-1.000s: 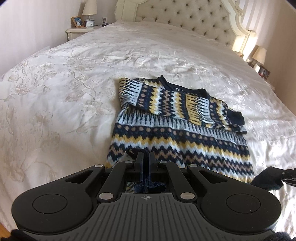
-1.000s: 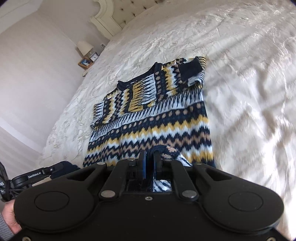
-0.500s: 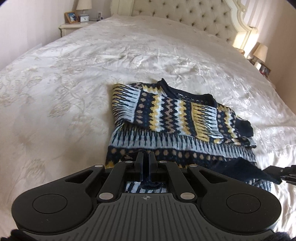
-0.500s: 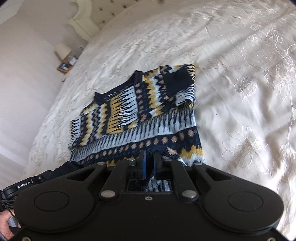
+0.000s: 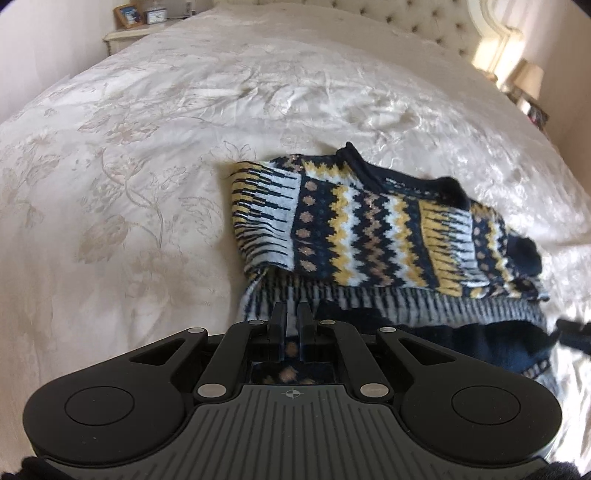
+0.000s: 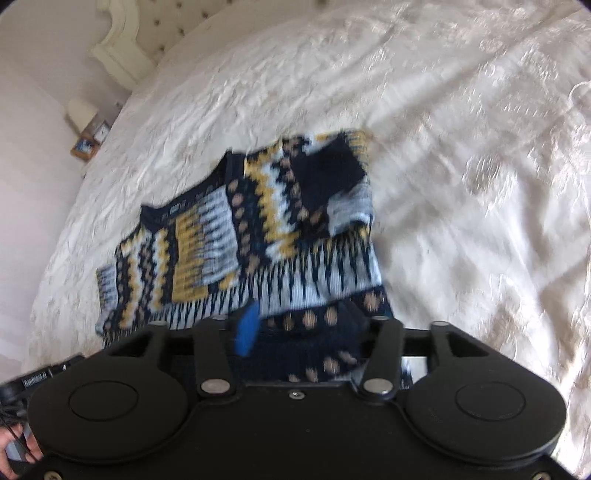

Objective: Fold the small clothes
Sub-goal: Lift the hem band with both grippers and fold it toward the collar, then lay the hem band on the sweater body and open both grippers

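Right now your patterned sweater point(image 5: 373, 236) lies on the cream bedspread point(image 5: 147, 177), nearer the foot of the bed than the headboard point(image 5: 424, 18) and well clear of both side edges. Its sleeves are folded across the chest, navy cuffs showing, and the hem end is lifted and doubled over toward the collar.

Your left gripper point(image 5: 290, 326) has its jaws closed on the hem fabric, which shows between the two fingers and below them. Your right gripper point(image 6: 306, 328) has its jaws opening: the blue pad point(image 6: 246, 328) stands well apart from the other finger, and a bunch of navy, dotted knit sits loosely between them, not pressed. That view is blurred, so you cannot read fine detail there.

Around the sweater the bedspread is wrinkled but carries nothing else near it. Beyond the bed's far left corner a nightstand point(image 5: 125, 35) holds a framed picture point(image 5: 127, 15) and a small clock point(image 5: 154, 14). A lamp point(image 5: 530, 79) stands by the far right corner, beside the headboard. Part of your hand point(image 6: 14, 446) shows at the lower left of the right view.
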`<state>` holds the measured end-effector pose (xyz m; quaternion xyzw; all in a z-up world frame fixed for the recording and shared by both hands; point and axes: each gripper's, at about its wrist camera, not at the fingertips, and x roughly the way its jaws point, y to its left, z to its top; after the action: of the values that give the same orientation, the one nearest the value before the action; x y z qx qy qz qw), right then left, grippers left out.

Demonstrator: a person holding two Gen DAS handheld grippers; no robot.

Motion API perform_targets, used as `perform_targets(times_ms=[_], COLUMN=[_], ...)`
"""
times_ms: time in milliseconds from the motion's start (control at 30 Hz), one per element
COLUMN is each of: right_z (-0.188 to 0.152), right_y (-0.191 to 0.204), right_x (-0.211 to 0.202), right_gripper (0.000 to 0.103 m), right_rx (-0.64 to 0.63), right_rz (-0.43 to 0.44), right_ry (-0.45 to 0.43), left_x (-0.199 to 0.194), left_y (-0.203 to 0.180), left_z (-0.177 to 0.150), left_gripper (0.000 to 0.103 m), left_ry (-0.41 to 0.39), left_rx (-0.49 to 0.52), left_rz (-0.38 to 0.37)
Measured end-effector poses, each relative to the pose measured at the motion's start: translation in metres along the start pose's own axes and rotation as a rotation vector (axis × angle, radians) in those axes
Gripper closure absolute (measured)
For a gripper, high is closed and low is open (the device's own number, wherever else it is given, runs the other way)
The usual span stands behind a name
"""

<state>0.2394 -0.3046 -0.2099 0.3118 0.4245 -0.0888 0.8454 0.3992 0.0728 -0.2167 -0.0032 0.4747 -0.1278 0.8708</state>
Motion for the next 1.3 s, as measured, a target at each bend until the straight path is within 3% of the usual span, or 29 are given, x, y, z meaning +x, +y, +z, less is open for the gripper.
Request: perform_targets(times_ms=[167, 267, 467, 500, 667, 1100, 1300], right_z=[0.004, 0.001, -0.013, -0.016, -0.031, -0.039, -0.034], right_y=[0.002, 0.004, 0.011, 0.013, 0.02, 0.037, 0.04], right_x=[-0.005, -0.01, -0.02, -0.022, -0.025, -0.011, 0.005], right_gripper=[0.027, 0.023, 0.002, 0.001, 0.001, 0.001, 0.001], right_rx=[0.003, -0.019, -0.118, -0.133, -0.199, -0.315, -0.347], right_rz=[-0.049, -0.081, -0.159, -0.166, -0.2, -0.152, -0.115], right_ry=[-0.049, -0.064, -0.096, -0.099, -0.127, -0.116, -0.071], left_x=[0.004, 0.003, -0.006, -0.007, -0.007, 0.03, 0.049], left_y=[-0.001, -0.001, -0.009, -0.009, -0.012, -0.02, -0.027], left_z=[0.003, 0.001, -0.009, -0.01, -0.017, -0.017, -0.024], left_gripper=[0.09, 0.075, 0.06, 0.055, 0.049, 0.049, 0.045], left_ry=[0.02, 0.024, 0.0, 0.0, 0.022, 0.113, 0.169], left_rx=[0.079, 0.076, 0.103, 0.108, 0.16, 0.213, 0.216], left_rz=[-0.012, -0.038, -0.04, -0.045, -0.082, -0.161, -0.139])
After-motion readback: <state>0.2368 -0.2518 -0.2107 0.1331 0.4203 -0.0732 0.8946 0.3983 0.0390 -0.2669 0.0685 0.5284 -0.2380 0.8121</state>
